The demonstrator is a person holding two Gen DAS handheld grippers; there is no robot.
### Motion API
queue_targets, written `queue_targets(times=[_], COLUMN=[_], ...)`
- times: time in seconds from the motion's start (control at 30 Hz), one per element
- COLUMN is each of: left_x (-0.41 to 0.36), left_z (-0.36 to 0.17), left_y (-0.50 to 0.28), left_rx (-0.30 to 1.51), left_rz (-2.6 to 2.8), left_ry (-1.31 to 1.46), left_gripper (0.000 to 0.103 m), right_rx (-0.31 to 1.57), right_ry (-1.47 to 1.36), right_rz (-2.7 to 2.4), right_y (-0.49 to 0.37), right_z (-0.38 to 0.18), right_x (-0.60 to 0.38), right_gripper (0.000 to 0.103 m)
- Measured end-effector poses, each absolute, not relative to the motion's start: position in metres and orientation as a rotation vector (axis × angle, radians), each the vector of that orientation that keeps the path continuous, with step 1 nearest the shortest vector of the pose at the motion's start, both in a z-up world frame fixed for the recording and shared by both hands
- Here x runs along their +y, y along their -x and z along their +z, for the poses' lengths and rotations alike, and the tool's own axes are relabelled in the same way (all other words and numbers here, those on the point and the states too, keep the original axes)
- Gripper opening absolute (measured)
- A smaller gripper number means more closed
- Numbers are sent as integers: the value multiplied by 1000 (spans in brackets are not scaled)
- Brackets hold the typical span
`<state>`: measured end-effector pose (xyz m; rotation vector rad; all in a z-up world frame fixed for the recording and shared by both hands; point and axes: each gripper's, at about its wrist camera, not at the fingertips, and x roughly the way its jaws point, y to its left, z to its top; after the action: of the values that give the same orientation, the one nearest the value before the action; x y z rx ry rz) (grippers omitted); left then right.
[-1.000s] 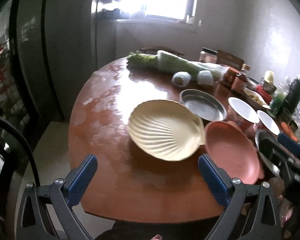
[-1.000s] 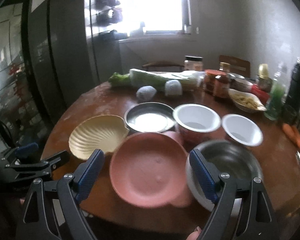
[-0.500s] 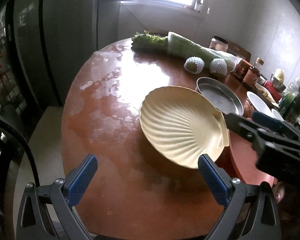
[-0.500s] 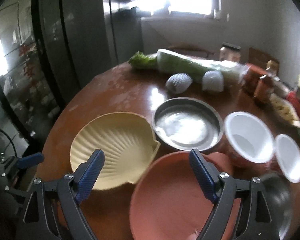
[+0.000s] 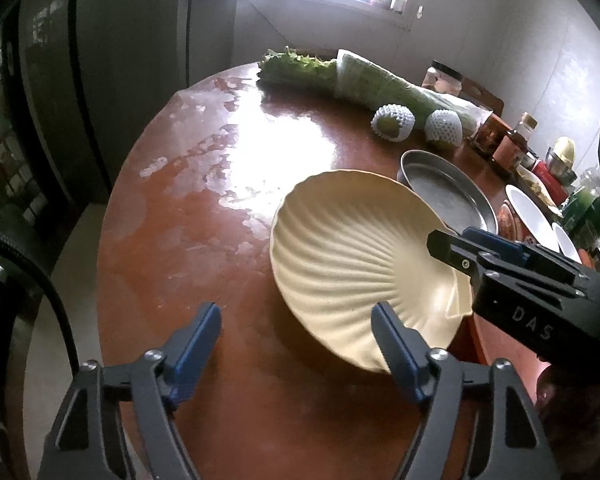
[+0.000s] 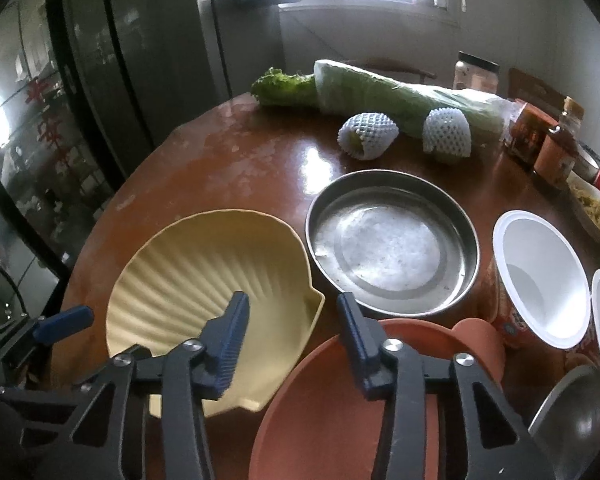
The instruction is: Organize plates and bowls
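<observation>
A cream shell-shaped plate lies on the round brown table, beside a pink plate and a steel dish. My right gripper straddles the shell plate's right rim, one finger over its ribbed inside and the other over the pink plate. Its jaws are closing, and the pads stand clear of the rim. My left gripper is at the plate's near-left rim, also closing. Its right finger overlaps the rim and no pad presses on it.
Two white cups and a steel bowl crowd the right side. At the back lie a long cabbage, two foam-netted fruits and jars. A dark fridge stands left of the table.
Both grippers have come down and in on the shell plate. The right one slid left from over the pink plate to the shell's right rim. Both pairs of jaws have narrowed.
</observation>
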<state>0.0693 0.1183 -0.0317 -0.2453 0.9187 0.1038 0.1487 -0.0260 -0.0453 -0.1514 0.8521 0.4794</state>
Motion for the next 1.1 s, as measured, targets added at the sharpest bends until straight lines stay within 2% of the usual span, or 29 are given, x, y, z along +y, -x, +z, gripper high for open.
queue_targets(times=[0.1, 0.27, 0.37, 1.1], left_x=[118, 122, 125, 143], left_z=[-34, -35, -35, -35], left_y=[-73, -78, -81, -119], left_rx=[929, 928, 934, 932], left_rz=[90, 91, 88, 113], left_ry=[256, 266, 264, 173], left_gripper=[67, 43, 37, 37], right_rx=[852, 857, 867, 879], right_ry=[167, 173, 170, 124], right_rz=[480, 496, 511, 576], right_y=[-149, -147, -145, -95], right_z=[-47, -48, -48, -47], right_x=[-23, -21, -20, -15], right_gripper=[39, 32, 32, 33])
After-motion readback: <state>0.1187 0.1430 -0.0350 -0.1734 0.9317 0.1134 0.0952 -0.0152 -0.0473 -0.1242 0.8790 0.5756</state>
